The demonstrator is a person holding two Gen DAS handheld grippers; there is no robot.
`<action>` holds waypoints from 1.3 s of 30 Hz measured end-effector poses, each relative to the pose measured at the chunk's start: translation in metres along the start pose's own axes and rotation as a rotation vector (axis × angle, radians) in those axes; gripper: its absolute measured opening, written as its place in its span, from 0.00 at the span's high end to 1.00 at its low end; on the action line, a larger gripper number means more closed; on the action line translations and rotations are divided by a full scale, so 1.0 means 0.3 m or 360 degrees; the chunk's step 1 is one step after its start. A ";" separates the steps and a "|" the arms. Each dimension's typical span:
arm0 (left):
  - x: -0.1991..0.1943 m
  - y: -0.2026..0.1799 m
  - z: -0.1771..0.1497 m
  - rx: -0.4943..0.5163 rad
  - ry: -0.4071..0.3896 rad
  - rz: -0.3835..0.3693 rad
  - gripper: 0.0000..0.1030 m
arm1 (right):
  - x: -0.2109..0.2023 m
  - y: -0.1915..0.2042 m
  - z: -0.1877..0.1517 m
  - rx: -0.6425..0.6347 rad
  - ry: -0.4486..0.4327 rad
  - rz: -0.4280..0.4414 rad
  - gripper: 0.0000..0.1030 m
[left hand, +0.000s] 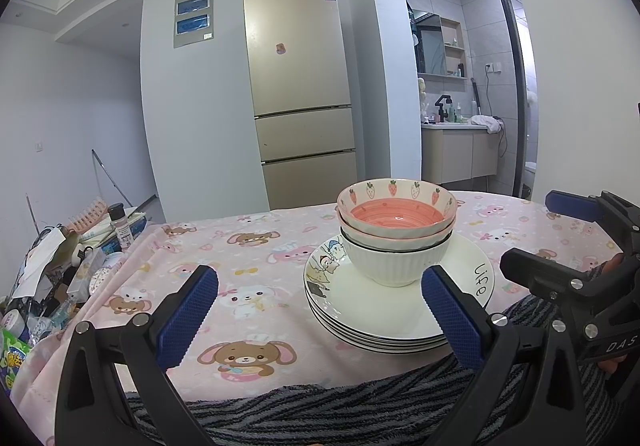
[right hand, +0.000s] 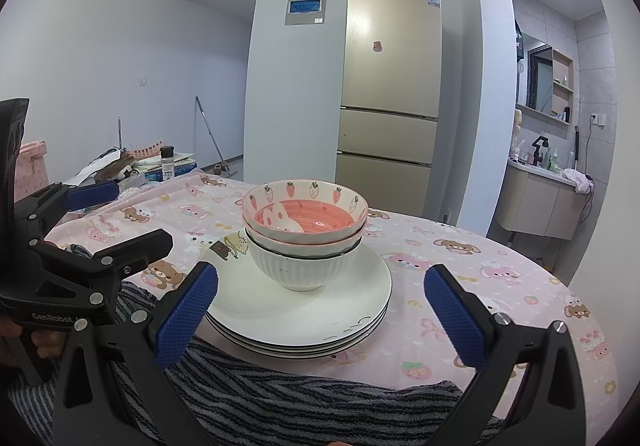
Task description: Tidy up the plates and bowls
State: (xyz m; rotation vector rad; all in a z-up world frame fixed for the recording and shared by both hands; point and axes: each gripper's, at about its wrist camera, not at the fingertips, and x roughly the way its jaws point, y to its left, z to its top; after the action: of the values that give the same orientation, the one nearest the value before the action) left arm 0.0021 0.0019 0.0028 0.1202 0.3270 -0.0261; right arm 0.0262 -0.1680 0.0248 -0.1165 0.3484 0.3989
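Bowls (left hand: 396, 230) nested on plates (left hand: 384, 310), 12 o'clock | left gripper (left hand: 320, 310), right gripper (right hand: 320, 310) wide open, empty | stacking looks finished; next likely withdrawing.

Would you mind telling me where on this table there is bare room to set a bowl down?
Bare tablecloth lies left of the plate stack, up to the table's left edge, and behind the bowls toward the fridge. In the right wrist view, cloth right of the stack is free too. The side surface of clutter is crowded; the striped towel covers the near edge.
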 end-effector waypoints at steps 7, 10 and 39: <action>0.002 -0.006 -0.008 -0.0004 -0.0010 -0.0001 0.00 | 0.000 0.001 0.000 -0.0001 0.0000 0.0000 0.00; 0.001 -0.007 -0.008 -0.0003 -0.0011 0.0000 0.00 | 0.001 0.000 0.000 -0.0002 0.0001 0.0000 0.00; -0.012 -0.009 -0.015 -0.0002 -0.0021 -0.0003 0.00 | 0.001 -0.001 0.000 -0.0006 0.0001 0.0000 0.00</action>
State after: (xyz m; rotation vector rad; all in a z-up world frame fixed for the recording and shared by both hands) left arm -0.0028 -0.0003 -0.0008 0.1184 0.3141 -0.0286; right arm 0.0266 -0.1681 0.0246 -0.1201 0.3483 0.3997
